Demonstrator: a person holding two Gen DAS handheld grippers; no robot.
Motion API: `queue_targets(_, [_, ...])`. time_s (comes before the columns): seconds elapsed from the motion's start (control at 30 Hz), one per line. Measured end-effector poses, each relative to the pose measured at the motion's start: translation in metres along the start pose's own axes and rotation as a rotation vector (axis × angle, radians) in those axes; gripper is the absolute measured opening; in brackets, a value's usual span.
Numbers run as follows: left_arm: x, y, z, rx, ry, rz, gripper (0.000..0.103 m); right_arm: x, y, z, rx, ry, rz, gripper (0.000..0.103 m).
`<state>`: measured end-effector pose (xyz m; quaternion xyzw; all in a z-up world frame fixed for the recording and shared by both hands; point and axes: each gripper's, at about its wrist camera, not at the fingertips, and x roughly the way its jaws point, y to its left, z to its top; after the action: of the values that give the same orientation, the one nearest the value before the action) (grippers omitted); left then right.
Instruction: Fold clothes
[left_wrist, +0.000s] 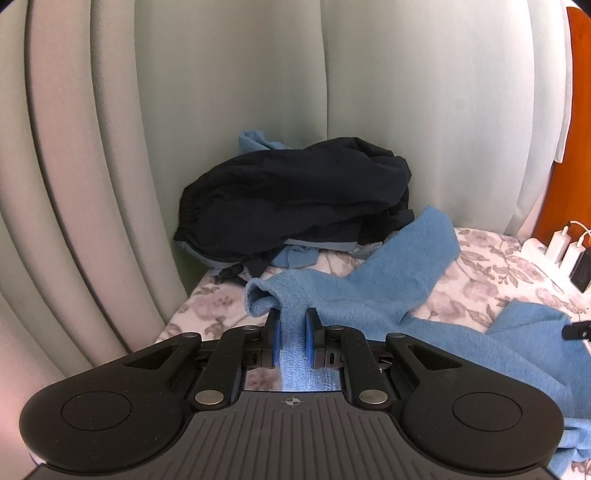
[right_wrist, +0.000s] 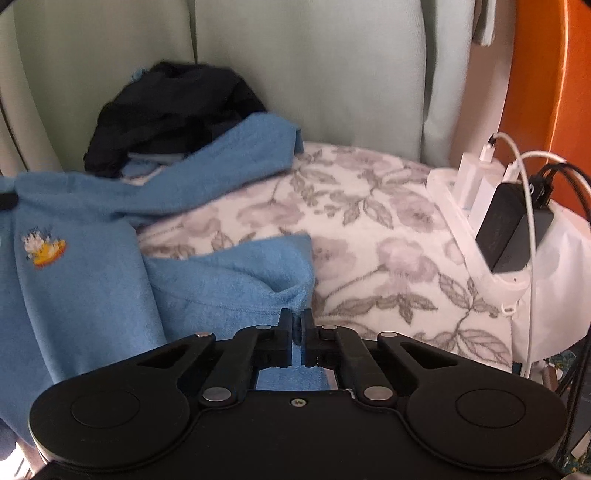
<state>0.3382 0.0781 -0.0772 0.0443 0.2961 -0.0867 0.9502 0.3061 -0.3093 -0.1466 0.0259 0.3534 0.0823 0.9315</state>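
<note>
Left hand-held gripper (left_wrist: 291, 334) pinched on a cuff-like fold, right hand-held gripper (right_wrist: 296, 325) nipped nearly shut on a thin hem corner, of the blue fleece top (right_wrist: 85, 280) sprawled near-left on the floral bed (right_wrist: 369, 221) — risk: hem slipping out, far sleeve snagging the dark clothes pile (left_wrist: 295, 199).

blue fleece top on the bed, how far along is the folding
Nothing looks folded yet. In hand: the blue fleece top lies spread and rumpled on the floral blanket, with the left gripper shut on one edge and the right gripper shut on another. Left: the folds themselves, then the dark garment heaped by the curtain.
</note>
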Motion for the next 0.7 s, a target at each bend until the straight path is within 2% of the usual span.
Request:
queue_targets(0.1, [-0.003, 0.001, 0.000, -0.007, -0.011, -0.003, 0.011, -0.013, -0.001, 0.005, 0.014, -0.048, -0.002, 0.003])
queue_targets(0.33, [-0.023, -0.001, 0.001, -0.018, -0.066, -0.015, 0.011, -0.077, 0.003, 0.018, 0.001, -0.241, -0.015, 0.003])
queue_targets(0.57, [-0.063, -0.002, 0.010, -0.023, -0.151, -0.041, 0.011, -0.149, 0.013, 0.020, -0.016, -0.419, -0.052, 0.003])
queue_targets(0.7, [-0.102, -0.002, 0.015, -0.028, -0.241, -0.070, 0.011, -0.189, 0.019, 0.018, -0.019, -0.517, -0.072, 0.003])
